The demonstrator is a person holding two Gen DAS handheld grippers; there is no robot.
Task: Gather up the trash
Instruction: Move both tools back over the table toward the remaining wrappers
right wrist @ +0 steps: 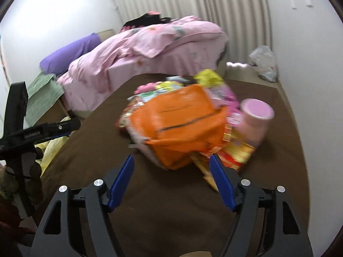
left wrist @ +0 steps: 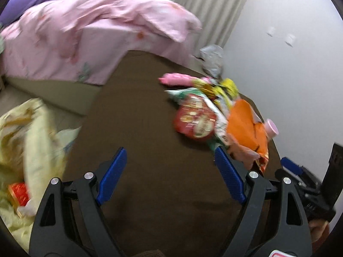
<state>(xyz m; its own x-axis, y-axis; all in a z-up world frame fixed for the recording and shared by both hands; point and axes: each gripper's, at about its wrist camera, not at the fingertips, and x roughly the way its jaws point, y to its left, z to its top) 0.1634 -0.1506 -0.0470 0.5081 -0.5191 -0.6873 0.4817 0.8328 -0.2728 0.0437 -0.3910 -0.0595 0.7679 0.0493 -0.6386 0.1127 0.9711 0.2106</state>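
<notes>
Both the left gripper (left wrist: 169, 160) and the right gripper (right wrist: 171, 167) gape wide over the brown table (right wrist: 150, 192), holding nothing. An orange wrapper (right wrist: 182, 124) tops the heap of snack packets (left wrist: 197, 120) beside a pink cup (right wrist: 255, 117).

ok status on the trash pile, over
Left hand-held gripper open, empty. Right hand-held gripper open, empty. Wrapper pile on brown rug, untouched. Nothing in the way.

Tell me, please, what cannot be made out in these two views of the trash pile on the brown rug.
- Printing on the orange bag: motion blur in both views.
- Wrappers beneath it: covered by the bag, right wrist view.
- Pink container base: hidden behind the gold wrapper.
- Yellow bag contents: blurred, cut off by the left edge, left wrist view.
</notes>
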